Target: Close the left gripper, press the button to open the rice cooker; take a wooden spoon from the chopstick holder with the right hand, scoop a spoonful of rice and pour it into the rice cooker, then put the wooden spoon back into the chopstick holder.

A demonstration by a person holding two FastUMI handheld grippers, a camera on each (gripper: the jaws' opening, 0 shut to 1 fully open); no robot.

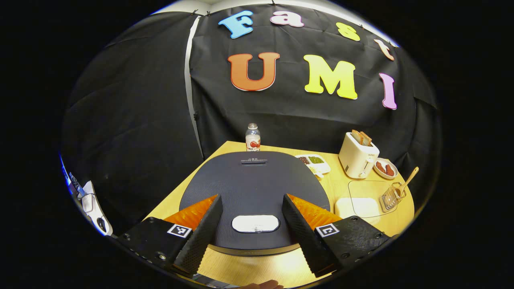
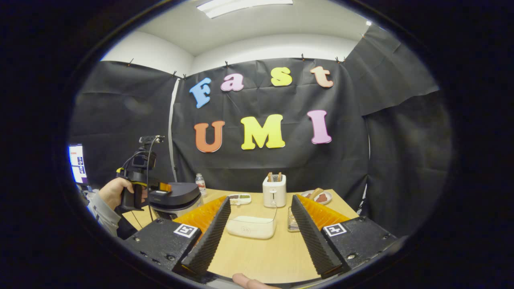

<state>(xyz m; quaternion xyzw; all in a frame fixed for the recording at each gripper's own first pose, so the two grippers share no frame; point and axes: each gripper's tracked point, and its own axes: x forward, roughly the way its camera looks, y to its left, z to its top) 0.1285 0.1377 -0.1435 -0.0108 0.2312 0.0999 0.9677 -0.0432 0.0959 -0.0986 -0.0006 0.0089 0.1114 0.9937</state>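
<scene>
The rice cooker [image 1: 249, 180] sits right under my left gripper [image 1: 252, 197], its dark lid down. The gripper is open, its fingers hanging just above the lid on either side of the pale oval button [image 1: 255, 223]. A wooden spoon [image 1: 409, 180] stands in the clear chopstick holder [image 1: 388, 199] at the right. Beside the holder is a clear box of rice [image 1: 361, 202]. In the right gripper view, my right gripper [image 2: 261, 198] is open and holds nothing, above the table in front of the rice box [image 2: 251, 225]. The chopstick holder [image 2: 291, 220] is partly hidden behind its finger.
A white toaster [image 2: 274, 190] with bread stands at the back, with a plate of food [image 2: 320, 196] to its right. A divided tray [image 2: 239, 198] and a small bottle [image 2: 200, 184] sit near the cooker [image 2: 174, 198]. A hand [image 2: 114, 190] holds the left gripper.
</scene>
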